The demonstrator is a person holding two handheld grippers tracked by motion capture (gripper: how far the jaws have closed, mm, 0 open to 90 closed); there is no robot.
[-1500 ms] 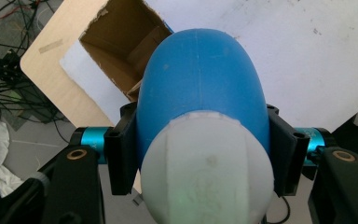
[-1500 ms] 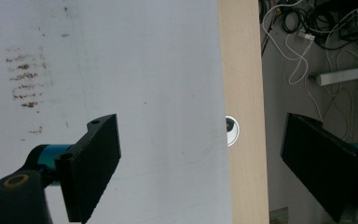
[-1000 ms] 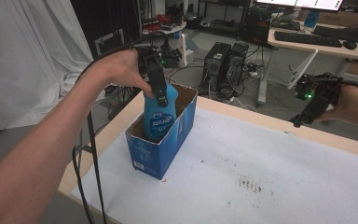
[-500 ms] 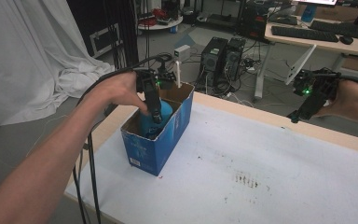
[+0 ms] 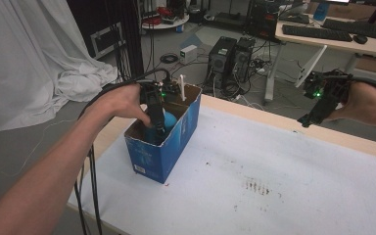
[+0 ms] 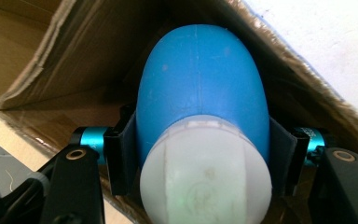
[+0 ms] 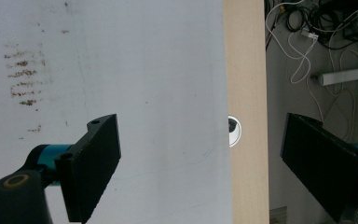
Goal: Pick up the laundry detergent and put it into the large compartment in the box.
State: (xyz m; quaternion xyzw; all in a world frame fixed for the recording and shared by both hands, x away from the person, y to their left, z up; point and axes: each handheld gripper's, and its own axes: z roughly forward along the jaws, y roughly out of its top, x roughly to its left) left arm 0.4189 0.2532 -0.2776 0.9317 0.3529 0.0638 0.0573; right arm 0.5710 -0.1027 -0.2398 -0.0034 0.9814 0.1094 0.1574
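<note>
As you looked down from the high view, your left gripper (image 5: 155, 117) was sunk into the open blue cardboard box (image 5: 164, 147) at the near left of the worktop (image 5: 284, 186), with the blue bottle (image 5: 165, 121) held between its jaws and mostly below the box rim. Your right gripper (image 5: 318, 105) hung above the far right edge of the worktop, well apart from the box.

In the left gripper view, the jaws were clamped on the bottle's (image 6: 200, 88) sides just below its white cap (image 6: 205, 172) — the body pointed down into the brown inside of the box (image 6: 65, 60), but whether its base touched the bottom you could not tell.

In the right gripper view, your jaws stood wide with nothing between them, over the white worktop (image 7: 121, 70) and its pale wooden edge.

The step in hand looked like setting the bottle into the box. Your next move probably called for easing it down until it rested — then spreading the left jaws and lifting straight up, clear of the cardboard walls.
</note>
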